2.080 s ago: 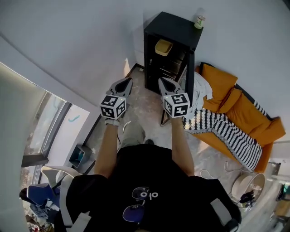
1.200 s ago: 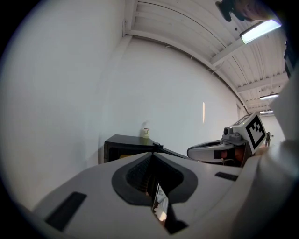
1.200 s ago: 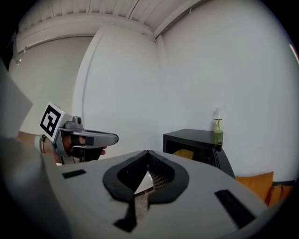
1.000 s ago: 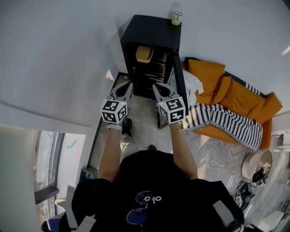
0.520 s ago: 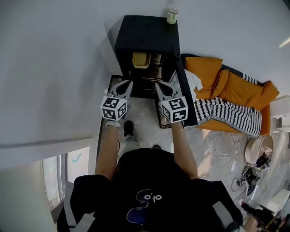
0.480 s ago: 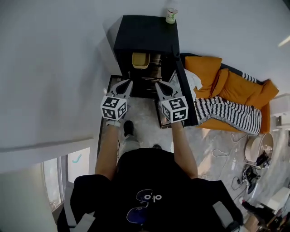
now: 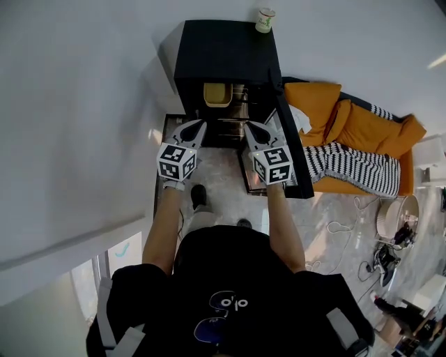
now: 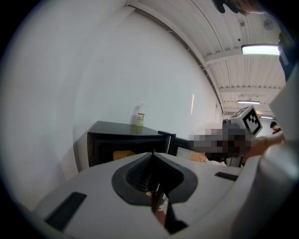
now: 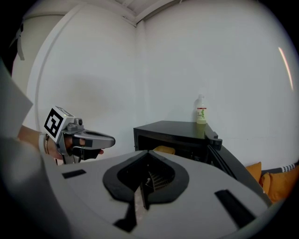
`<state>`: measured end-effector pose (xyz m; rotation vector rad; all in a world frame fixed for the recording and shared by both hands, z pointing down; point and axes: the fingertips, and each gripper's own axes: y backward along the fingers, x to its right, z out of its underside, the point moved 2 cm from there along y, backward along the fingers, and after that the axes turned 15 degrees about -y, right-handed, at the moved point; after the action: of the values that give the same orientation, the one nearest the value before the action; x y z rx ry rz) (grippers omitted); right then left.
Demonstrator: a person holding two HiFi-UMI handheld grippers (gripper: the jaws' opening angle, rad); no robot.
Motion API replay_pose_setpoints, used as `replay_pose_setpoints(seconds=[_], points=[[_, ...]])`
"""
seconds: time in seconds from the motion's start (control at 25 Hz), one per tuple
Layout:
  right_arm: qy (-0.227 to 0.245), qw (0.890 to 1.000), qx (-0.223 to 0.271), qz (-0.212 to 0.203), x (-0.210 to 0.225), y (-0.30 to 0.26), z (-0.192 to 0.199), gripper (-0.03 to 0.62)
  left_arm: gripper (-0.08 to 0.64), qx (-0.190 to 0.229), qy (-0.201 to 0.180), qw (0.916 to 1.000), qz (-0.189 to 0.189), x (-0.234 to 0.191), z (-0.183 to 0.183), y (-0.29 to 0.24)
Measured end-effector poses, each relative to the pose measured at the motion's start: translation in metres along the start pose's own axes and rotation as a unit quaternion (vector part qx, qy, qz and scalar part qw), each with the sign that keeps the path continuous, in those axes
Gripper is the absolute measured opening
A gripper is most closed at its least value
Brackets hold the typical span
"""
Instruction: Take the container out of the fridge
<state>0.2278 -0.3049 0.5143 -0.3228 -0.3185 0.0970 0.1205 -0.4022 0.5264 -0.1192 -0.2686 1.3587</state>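
Observation:
A small black fridge (image 7: 221, 52) stands against the wall with its door (image 7: 291, 157) swung open to the right. A yellow container (image 7: 217, 94) sits on its upper shelf, at the left; it also shows in the left gripper view (image 8: 122, 154) and the right gripper view (image 9: 164, 150). My left gripper (image 7: 196, 125) and right gripper (image 7: 249, 126) are held side by side in front of the open fridge, short of the shelves. Both are shut with nothing between their jaws. From the right gripper view, the left gripper (image 9: 81, 139) hangs in the air at the left.
A small bottle (image 7: 265, 19) stands on the fridge top at the back right. An orange sofa (image 7: 352, 125) with a striped blanket (image 7: 348, 167) is just right of the open door. White wall runs along the left. Cables (image 7: 341, 226) lie on the floor at right.
The person has stepped closer to the fridge, so it now lies straight ahead of both grippers. The grippers kept their side-by-side pose and stayed shut.

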Motion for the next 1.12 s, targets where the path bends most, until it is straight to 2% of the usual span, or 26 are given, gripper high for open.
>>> replay_pose_setpoints(seconds=[0.56, 0.84, 1.04, 1.12], points=[[-0.001, 1.0, -0.005, 0.001, 0.025, -0.07, 0.03, 0.008, 0.008, -0.015, -0.016, 0.9987, 0.046, -0.04, 0.043, -0.037], [-0.01, 1.0, -0.01, 0.025, 0.048, -0.095, 0.048, 0.008, 0.008, -0.012, -0.04, 0.9961, 0.078, -0.049, 0.063, -0.06], [-0.011, 1.0, -0.011, 0.022, 0.054, -0.112, 0.059, 0.009, 0.009, -0.011, -0.038, 0.9948, 0.094, -0.059, 0.075, -0.074], [-0.014, 1.0, -0.015, 0.016, 0.056, -0.12, 0.064, 0.029, 0.02, -0.018, -0.034, 0.9939, 0.104, -0.062, 0.082, -0.08]])
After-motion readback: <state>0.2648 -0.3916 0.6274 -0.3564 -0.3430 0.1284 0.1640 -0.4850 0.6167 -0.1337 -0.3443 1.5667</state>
